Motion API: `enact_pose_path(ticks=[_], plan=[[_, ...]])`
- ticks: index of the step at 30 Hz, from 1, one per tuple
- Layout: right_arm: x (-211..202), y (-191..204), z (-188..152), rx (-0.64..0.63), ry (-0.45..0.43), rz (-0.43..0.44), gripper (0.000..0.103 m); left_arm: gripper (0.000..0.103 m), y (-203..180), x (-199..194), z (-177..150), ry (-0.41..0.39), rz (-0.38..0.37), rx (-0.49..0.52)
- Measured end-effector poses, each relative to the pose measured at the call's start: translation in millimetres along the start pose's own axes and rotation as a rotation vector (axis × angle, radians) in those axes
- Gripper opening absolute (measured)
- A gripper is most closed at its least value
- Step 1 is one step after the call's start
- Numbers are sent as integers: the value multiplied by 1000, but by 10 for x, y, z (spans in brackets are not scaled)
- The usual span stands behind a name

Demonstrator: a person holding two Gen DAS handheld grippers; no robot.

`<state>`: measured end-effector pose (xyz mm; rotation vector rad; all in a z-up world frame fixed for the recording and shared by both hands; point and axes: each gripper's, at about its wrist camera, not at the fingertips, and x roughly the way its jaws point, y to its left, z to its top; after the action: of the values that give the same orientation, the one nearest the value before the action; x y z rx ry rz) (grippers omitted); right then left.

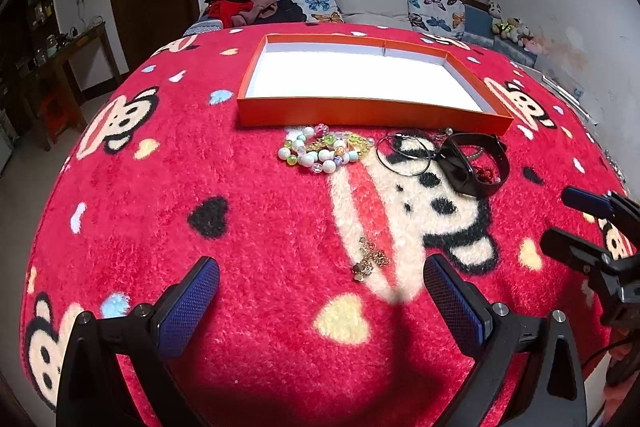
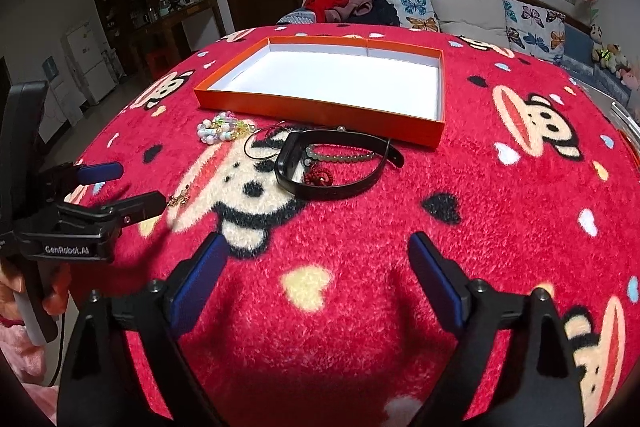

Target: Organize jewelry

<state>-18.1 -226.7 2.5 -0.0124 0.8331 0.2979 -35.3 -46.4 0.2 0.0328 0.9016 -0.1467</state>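
- Spread wide, both: left gripper [image 1: 322, 285], right gripper [image 2: 318, 259], holding nothing.
- Just ahead of left fingers: gold chain [image 1: 370, 259], links blurred.
- Farther ahead: bead bracelets [image 1: 324, 149], black band [image 2: 332, 163], orange box [image 1: 360, 113].

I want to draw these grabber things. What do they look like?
The left gripper and the right gripper look the same: black plastic arms with silver screws, and two long fingers faced with bumpy dark blue pads. The left one's side has white letters reading GenRobot.AI, and a thin black cable hangs beneath it.
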Motion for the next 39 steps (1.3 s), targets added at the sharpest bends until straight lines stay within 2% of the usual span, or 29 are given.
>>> enact_pose_path(ticks=[6, 11, 15, 19, 24, 29, 30, 34, 39], plan=[[64, -16, 119, -12, 2, 11, 77, 103, -7, 38, 6, 3, 1, 9], [145, -51, 224, -10, 15, 25, 57, 103, 3, 74, 9, 7, -4, 10], [221, -71, 315, -28, 26, 28, 44, 103, 9, 85, 17, 0, -14, 17], [317, -103, 394, -46, 45, 30, 34, 91, -18, 92, 21, -5, -35, 39], [439, -81, 456, -77, 81, 64, 31, 83, -81, 113, 8, -11, -58, 81], [583, -45, 462, -109, 122, 84, 28, 66, -140, 144, -11, -10, -94, 122], [603, -45, 467, -110, 127, 88, 27, 60, -144, 157, -12, -6, -105, 126], [656, -49, 478, -119, 145, 99, 19, 46, -137, 180, -15, 1, -134, 131], [676, -38, 482, -130, 150, 99, 19, 28, -118, 178, -17, 7, -177, 150]])
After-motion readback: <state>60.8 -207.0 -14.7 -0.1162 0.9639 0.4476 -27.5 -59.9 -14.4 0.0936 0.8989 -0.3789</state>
